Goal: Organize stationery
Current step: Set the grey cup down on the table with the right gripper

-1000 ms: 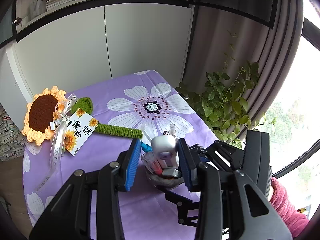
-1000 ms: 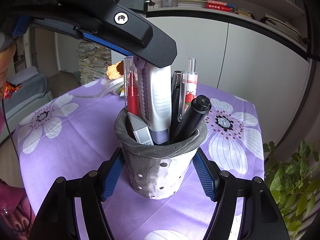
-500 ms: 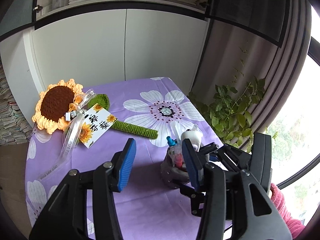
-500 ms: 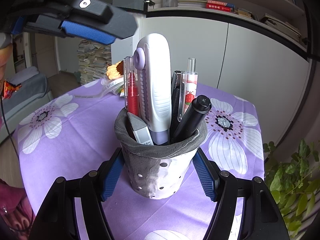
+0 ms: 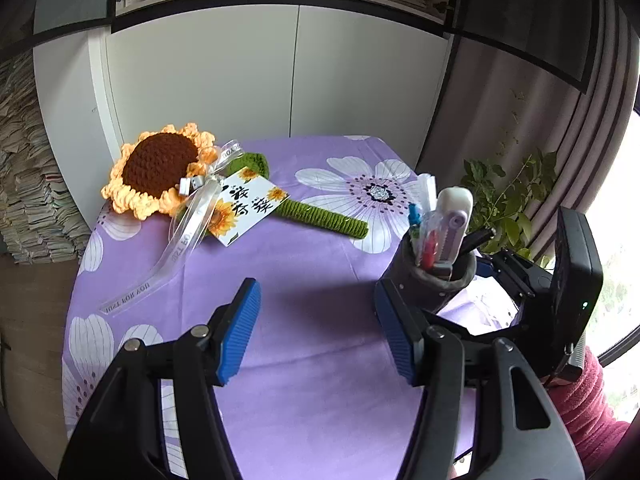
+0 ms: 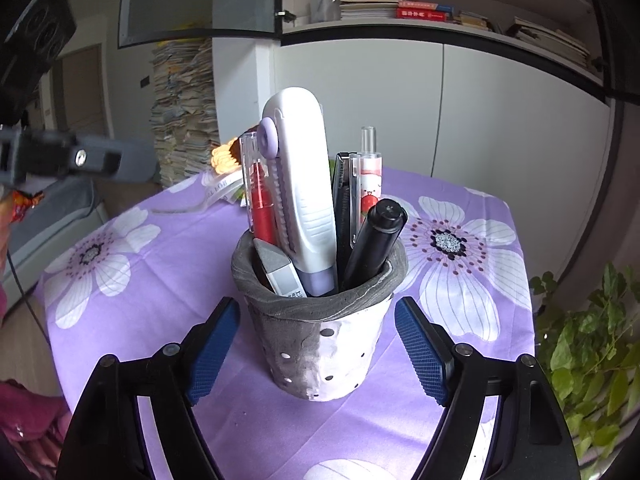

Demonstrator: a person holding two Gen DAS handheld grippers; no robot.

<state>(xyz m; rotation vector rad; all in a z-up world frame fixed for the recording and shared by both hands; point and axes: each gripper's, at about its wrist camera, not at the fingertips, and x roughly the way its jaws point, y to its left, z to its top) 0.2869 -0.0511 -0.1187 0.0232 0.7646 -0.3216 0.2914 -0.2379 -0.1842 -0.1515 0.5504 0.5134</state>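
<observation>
Purple floral table bears crocheted sunflower, pen cup.

**Pot at the bench's right, sunflower at the back left**

The pot stands on the bench, between the fingers of the right tool, neither touching it. In it stand a cutter, pens, a marker and an eraser. The left tool hangs spread to its left. Behind lies a sunflower with a card on its stem.

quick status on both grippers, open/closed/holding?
Left gripper: open, holding nothing, above the tablecloth.
Right gripper: open, straddling the pen holder, pads not visibly clamping it.
</observation>
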